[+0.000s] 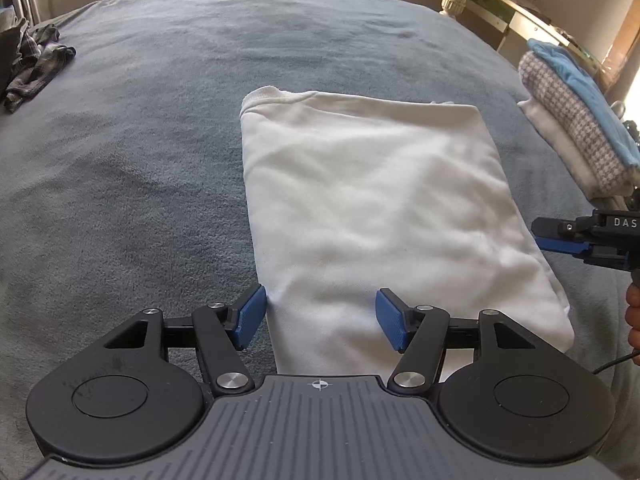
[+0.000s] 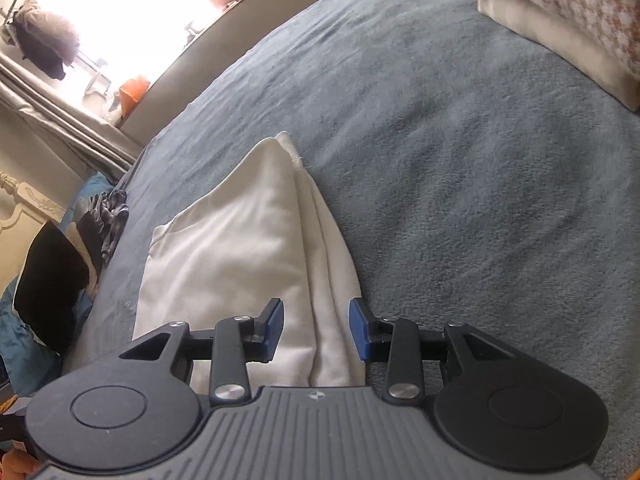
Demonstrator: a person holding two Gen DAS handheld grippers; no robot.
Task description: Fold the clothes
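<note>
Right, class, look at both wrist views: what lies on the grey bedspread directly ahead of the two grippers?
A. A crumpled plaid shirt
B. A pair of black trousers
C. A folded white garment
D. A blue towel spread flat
C: the folded white garment lies on the grey bedspread just ahead of the open left gripper, and the open right gripper faces its layered edge.

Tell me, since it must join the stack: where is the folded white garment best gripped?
Probably the folded white garment at its near edge, one corner per gripper, coming in low along the grey-blue blanket. Both the left gripper and right gripper are open there.
</note>
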